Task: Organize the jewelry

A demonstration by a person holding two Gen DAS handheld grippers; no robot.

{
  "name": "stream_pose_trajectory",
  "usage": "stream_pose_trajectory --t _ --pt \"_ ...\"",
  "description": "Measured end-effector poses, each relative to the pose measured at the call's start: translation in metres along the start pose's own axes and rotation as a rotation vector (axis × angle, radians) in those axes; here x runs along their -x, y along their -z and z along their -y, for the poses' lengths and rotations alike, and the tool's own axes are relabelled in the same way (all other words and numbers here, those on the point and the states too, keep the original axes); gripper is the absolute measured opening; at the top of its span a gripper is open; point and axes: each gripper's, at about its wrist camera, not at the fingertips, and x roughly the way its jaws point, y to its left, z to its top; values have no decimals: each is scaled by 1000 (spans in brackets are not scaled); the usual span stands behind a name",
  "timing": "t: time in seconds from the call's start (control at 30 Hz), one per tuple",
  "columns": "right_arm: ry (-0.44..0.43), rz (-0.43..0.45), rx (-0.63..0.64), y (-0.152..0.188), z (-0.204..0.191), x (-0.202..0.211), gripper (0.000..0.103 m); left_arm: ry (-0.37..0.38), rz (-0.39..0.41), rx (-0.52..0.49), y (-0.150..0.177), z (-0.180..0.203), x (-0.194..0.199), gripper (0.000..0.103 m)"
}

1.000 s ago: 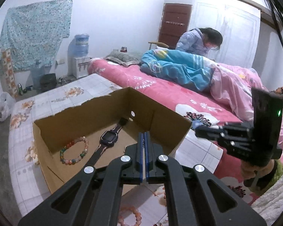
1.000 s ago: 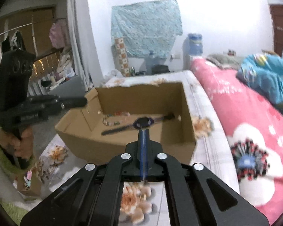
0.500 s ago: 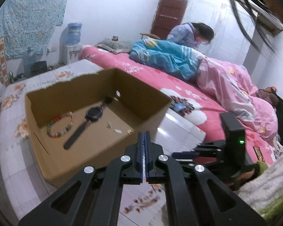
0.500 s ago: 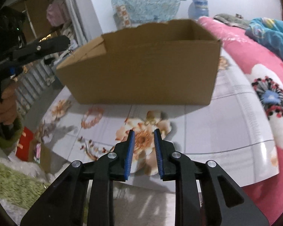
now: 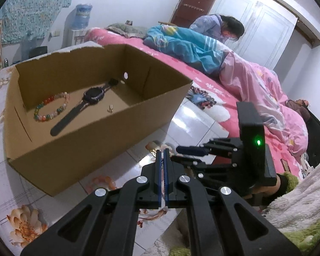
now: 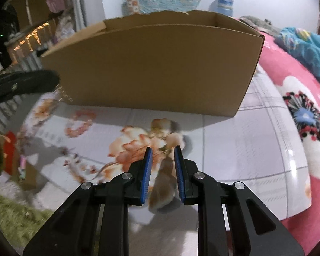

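Left gripper [image 5: 162,152]: its blue-padded fingers stood pressed almost together with only a sliver of gap and nothing visible between them; it hovered above the tiled floral sheet, near the front right corner of the box.
Right gripper [image 6: 163,150]: its blue pads stood apart at a narrow gap, holding nothing, low over the printed orange flower; in the left wrist view it showed just right of the left gripper [image 5: 188,149], with a green light lit on its black body.
Open brown cardboard box [image 5: 91,140]: it sat on the white floral sheet [image 6: 245,145], with its plain front wall filling the far middle of the right wrist view [image 6: 155,68].
Multicoloured bead bracelet [image 5: 51,106]: it lay flat on the box floor, toward the left wall.
Black wristwatch with round face [image 5: 85,106]: it lay stretched diagonally in the box, just right of the bead bracelet, strap ends pointing near-left and far-right.
Small pale item [image 5: 110,108]: it lay on the box floor right of the watch; too small to identify.
Pink bead bracelet [image 6: 80,123]: it lay outside the box on the sheet, near-left of the box front, blurred.
Pink flowered bedspread [image 6: 298,132]: it covered the bed to the right.
Person in lilac jacket [image 5: 217,27]: bent over at the far side of the bed.
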Motion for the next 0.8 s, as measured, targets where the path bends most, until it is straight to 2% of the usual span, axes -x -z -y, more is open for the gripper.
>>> stream_pose_trajectory --t 0.27,0.4,0.47,0.7,0.8 --pt "77 5 -34 -3 -11 -10 21 17 -26 24 3 -10 -11 1" --pt "109 20 -26 0 -22 -11 12 19 -30 22 3 -12 -13 1" --pt "120 22 -22 0 -28 -11 11 21 -32 23 3 -12 -14 1" --pt "98 21 -57 2 -22 -5 10 20 -32 20 3 -11 -14 1" --pt "92 21 -66 2 -20 -3 0 21 -30 19 2 -11 -14 1"
